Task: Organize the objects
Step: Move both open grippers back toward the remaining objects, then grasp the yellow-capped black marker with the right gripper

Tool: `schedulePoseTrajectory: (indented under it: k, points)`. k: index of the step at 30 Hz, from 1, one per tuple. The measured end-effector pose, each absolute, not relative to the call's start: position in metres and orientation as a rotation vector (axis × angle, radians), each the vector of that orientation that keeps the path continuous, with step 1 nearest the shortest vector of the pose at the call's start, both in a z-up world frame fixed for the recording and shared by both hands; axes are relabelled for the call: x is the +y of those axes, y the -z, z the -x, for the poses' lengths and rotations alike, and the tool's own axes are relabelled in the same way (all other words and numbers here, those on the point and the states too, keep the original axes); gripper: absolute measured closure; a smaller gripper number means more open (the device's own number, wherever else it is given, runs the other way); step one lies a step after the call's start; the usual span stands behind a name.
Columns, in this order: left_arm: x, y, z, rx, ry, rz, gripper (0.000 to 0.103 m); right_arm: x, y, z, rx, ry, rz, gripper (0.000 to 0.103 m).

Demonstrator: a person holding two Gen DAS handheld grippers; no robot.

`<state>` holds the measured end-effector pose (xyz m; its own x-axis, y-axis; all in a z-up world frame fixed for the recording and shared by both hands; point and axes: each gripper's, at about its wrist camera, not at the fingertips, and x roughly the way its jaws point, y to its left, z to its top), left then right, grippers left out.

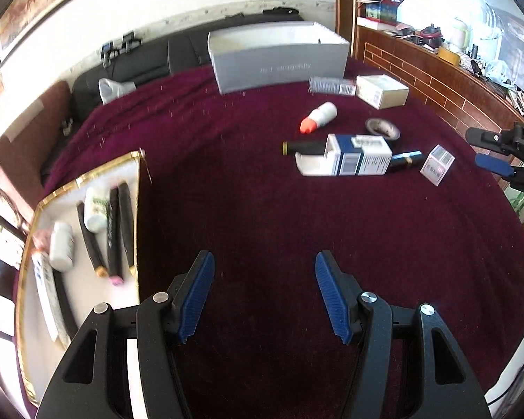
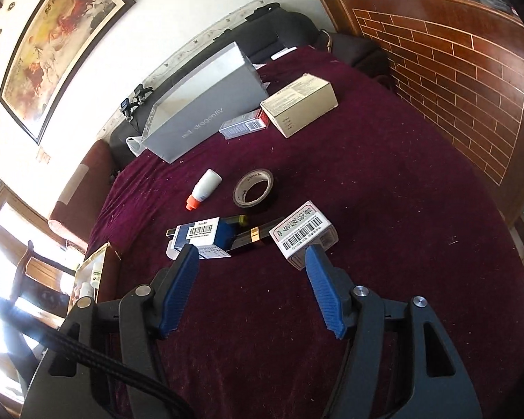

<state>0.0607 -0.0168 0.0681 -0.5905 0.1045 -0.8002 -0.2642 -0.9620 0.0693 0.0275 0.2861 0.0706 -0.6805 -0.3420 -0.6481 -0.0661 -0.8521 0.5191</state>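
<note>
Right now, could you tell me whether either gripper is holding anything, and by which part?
Nothing is held: the left gripper and right gripper are both open and empty.

On the maroon counter [image 2: 384, 209] lie five boxes: one big grey box [image 2: 206, 111], one cream box [image 2: 302, 103], one flat clear box [image 2: 242, 126], one blue box [image 2: 204, 235], one small barcode box [image 2: 302, 232]. One orange-capped bottle [image 2: 204, 188], one tape roll [image 2: 253, 188], two dark tubes [image 2: 258, 235]. The gold tray [image 1: 136, 209] holds two white bottles [image 1: 96, 206] and three dark sticks [image 1: 125, 223].
</note>
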Motion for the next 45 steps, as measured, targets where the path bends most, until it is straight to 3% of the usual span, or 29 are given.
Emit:
schedulePoseTrajectory:
  k: [12, 17, 24, 29, 39, 45]
  points:
    - [-0.047, -0.059, -0.063, 0.129, -2.613, 1.348, 0.049, 0.208, -0.068, 0.056, -0.638, 2.530, -1.244, 0.040]
    - [-0.068, -0.063, -0.062, 0.071, -2.635, 1.345, 0.049, 0.179, -0.046, 0.101, -0.506, 2.523, -1.440, 0.040]
    - [-0.086, -0.063, -0.056, 0.005, -2.642, 1.344, 0.049, 0.132, -0.039, 0.055, -0.573, 2.039, -1.423, 0.040]
    - [-0.088, -0.055, -0.056, -0.038, -2.612, 1.375, 0.049, 0.142, -0.061, 0.044, -0.432, 2.306, -1.374, 0.040]
    - [-0.089, -0.061, -0.066, -0.022, -2.613, 1.351, 0.049, 0.145, -0.053, 0.103, -0.376, 2.502, -1.438, 0.040]
    - [-0.097, -0.063, -0.067, -0.048, -2.617, 1.344, 0.049, 0.154, -0.022, 0.118, -0.534, 2.352, -1.581, 0.039]
